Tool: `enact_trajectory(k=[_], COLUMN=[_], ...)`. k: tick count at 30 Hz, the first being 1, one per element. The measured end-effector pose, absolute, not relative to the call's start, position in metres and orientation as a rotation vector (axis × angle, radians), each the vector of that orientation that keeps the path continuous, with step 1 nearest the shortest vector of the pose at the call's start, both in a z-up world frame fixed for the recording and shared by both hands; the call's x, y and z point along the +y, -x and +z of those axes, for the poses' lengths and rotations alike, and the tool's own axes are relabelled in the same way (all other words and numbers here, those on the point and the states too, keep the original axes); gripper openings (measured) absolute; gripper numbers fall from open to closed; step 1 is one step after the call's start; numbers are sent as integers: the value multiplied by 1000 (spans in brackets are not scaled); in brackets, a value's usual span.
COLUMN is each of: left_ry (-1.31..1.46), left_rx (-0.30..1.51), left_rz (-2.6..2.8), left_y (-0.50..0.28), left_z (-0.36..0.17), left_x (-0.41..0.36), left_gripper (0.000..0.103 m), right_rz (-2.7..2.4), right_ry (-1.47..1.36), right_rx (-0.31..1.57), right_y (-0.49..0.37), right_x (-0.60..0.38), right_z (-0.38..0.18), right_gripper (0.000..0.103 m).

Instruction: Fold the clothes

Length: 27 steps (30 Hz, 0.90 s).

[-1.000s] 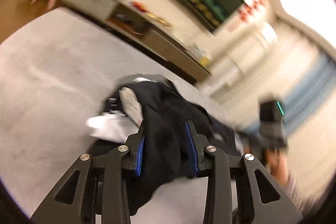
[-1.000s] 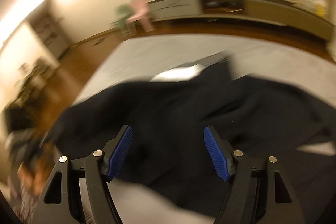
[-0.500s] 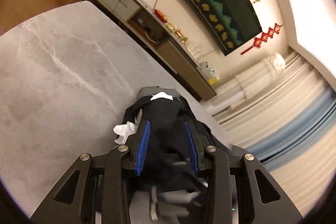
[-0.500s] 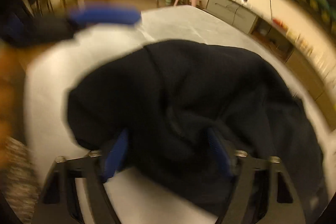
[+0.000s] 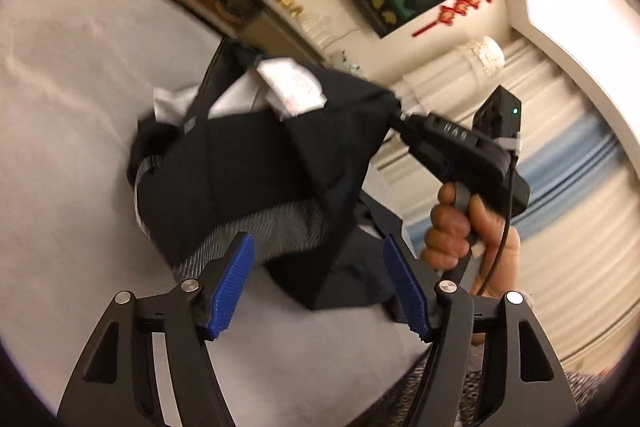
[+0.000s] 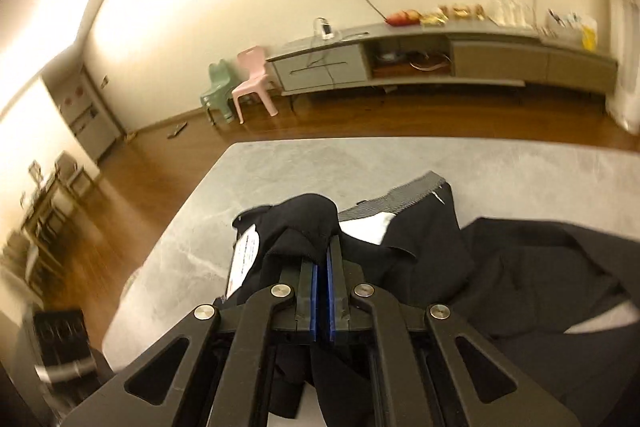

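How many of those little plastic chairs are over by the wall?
2, in the right wrist view: a pink chair beside the low grey cabinet, and a green chair right next to it, farther from the cabinet. Others may be out of frame.

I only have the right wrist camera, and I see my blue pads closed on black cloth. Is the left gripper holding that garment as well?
Observer: No. The left gripper is open, its blue pads wide apart and gripping nothing.
Operator: Where is the cloth relative to it?
Observer: The black garment is bunched just ahead of its fingertips, with the right gripper pinching one corner.
Operator: Anything to aim at?
Observer: A grey herringbone band runs along the garment's near edge and is the part closest to the left gripper.
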<state>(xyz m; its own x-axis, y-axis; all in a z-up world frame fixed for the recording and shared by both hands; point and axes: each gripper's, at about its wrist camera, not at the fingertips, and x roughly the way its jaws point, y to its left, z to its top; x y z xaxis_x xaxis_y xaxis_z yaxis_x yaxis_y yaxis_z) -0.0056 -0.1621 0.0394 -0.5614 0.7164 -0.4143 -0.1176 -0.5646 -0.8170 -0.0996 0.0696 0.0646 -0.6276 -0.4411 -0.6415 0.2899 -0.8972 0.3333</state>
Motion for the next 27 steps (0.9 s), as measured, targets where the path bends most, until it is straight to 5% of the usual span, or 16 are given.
enact_trajectory(k=[5, 14, 15, 16, 17, 22, 27], left_ry=[1130, 1251, 1211, 1176, 1088, 520, 1036], left_rx=[-1213, -1445, -1452, -1427, -1397, -1326, -1538], left_rz=[2038, 2164, 2198, 2241, 2304, 2515, 2437], left_y=[4, 36, 44, 52, 58, 27, 42], left_z=[13, -31, -26, -17, 1, 89, -1], left_x=[-139, -136, -143, -151, -165, -242, -275], left_gripper=[81, 77, 55, 19, 0, 4, 2], right_rz=[-2463, -2365, -2358, -2355, -2359, -2289, -1932], right_ry=[-1067, -1009, -998, -987, -972, -914, -1112], right_rx=[-337, -490, -498, -504, -500, -333, 145], right_y=[134, 127, 121, 114, 107, 46, -32], right_x=[72, 90, 92, 96, 99, 93, 21], right_z=[52, 64, 64, 65, 65, 57, -27], right_gripper=[4, 4, 4, 4, 4, 4, 6])
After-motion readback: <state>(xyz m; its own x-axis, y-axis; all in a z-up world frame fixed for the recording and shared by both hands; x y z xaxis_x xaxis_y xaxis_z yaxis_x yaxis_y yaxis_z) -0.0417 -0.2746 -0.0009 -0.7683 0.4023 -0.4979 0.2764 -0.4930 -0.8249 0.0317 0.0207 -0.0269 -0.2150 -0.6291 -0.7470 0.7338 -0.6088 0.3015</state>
